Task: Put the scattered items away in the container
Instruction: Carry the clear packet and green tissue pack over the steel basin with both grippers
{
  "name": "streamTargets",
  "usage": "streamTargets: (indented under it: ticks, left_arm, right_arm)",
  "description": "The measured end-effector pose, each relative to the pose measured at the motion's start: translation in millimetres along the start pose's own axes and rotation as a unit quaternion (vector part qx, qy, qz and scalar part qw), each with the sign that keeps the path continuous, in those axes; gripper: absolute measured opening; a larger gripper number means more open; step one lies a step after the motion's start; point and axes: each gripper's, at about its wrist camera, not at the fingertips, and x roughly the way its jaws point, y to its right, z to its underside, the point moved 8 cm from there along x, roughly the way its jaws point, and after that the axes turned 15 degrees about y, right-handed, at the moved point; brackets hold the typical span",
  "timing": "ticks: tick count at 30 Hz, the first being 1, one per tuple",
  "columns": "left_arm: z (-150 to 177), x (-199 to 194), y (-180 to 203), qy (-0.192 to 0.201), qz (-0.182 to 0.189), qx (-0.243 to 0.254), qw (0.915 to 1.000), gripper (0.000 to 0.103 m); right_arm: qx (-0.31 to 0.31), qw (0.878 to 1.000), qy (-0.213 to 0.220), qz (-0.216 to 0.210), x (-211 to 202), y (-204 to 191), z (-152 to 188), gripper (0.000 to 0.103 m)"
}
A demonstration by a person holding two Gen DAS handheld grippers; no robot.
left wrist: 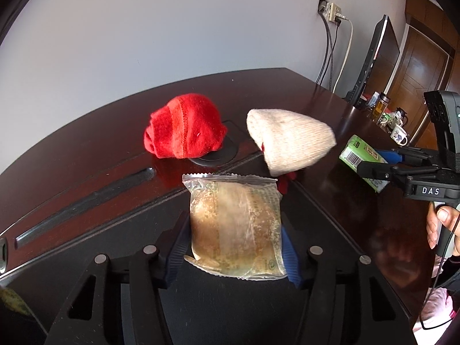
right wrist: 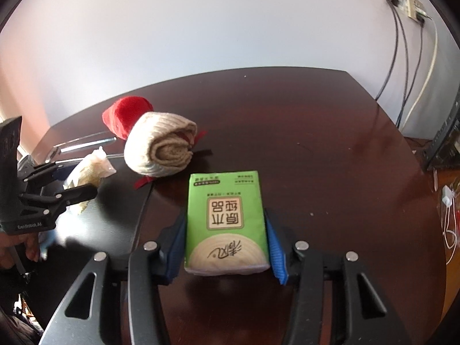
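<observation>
My left gripper [left wrist: 233, 230] is shut on a clear snack packet [left wrist: 230, 201] with brown contents, its blue pads pressing both sides. In the right wrist view the same left gripper [right wrist: 77, 178] and packet [right wrist: 89, 169] sit at the left. My right gripper [right wrist: 225, 215] is shut on a green tissue pack [right wrist: 225, 201], which also shows at the right of the left wrist view as the tissue pack [left wrist: 359, 152] in the right gripper [left wrist: 373, 161]. A red knitted cloth [left wrist: 184, 126] and a beige knitted roll [left wrist: 290, 141] lie on the desk beyond both grippers. No container is in view.
The dark wooden desk [right wrist: 316, 143] has a round cable port [left wrist: 212, 158] partly under the red cloth and a long slot [left wrist: 86, 201] at the left. A monitor [left wrist: 371, 63], cups [left wrist: 398, 135] and wall cables [right wrist: 402, 57] stand at the right. A hand [left wrist: 440, 224] holds the right gripper's handle.
</observation>
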Motion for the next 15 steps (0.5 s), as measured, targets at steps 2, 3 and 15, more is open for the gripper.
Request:
streamTargets:
  ticks: [2, 3, 15]
  left_arm:
    - [-2.8, -9.4, 0.8, 0.006, -0.006, 0.005, 0.9999, 0.06]
    - [-4.2, -13.9, 1.0, 0.009, -0.008, 0.007, 0.9999, 0.06]
    - [-13.7, -78.0, -2.3, 0.043, -0.034, 0.016, 0.9983, 0.06]
  right_arm:
    - [0.003, 1.0, 0.003, -0.002, -5.7, -4.7, -2.2, 0.051]
    - [0.004, 1.0, 0.005, -0.004, -10.4, -9.0, -1.0, 0.051]
    - [0.001, 0.999, 0.026, -0.037, -41.2, -56.5, -6.6, 0.051]
